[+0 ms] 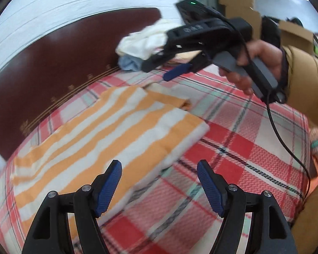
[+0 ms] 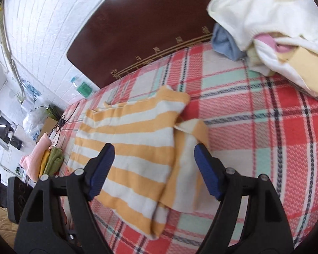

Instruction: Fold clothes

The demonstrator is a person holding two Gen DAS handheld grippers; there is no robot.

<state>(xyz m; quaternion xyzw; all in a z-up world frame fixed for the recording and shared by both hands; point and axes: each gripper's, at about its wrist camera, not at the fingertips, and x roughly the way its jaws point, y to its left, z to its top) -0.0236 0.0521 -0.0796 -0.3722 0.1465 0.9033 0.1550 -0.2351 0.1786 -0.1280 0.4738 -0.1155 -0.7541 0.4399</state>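
While both sets of tongs stand spread with nothing between their blue pads, the orange-and-white striped garment (image 2: 135,148) lies flat on the plaid bedspread (image 2: 265,139), doubled over into a compact oblong with a sleeve or flap laid along its edge at about 3 o'clock in the right wrist view. The left gripper (image 1: 159,188) hangs over the garment's near corner at 6 o'clock of its own view, and the right gripper (image 2: 152,169) sits directly above the striped cloth, so each is placed where an edge could be pinched or where one could just have been let go; I judge the scene fits either a fold partly made with another crease to come, or a fold just laid down and released. A loose heap of cream, pink and blue clothes (image 2: 269,25) sits at 1 o'clock against the dark headboard (image 2: 142,31), probably kept there so the middle of the bed serves as working space. Only the left wrist view shows the right gripper from outside, at 1 o'clock, held in a person's hand (image 1: 256,63) with a cable trailing down, its pads parted. Only the right wrist view shows the neat stack of pink, yellow and green items (image 2: 44,158) at 9 o'clock past the bed's edge, and the flap's folded seam.
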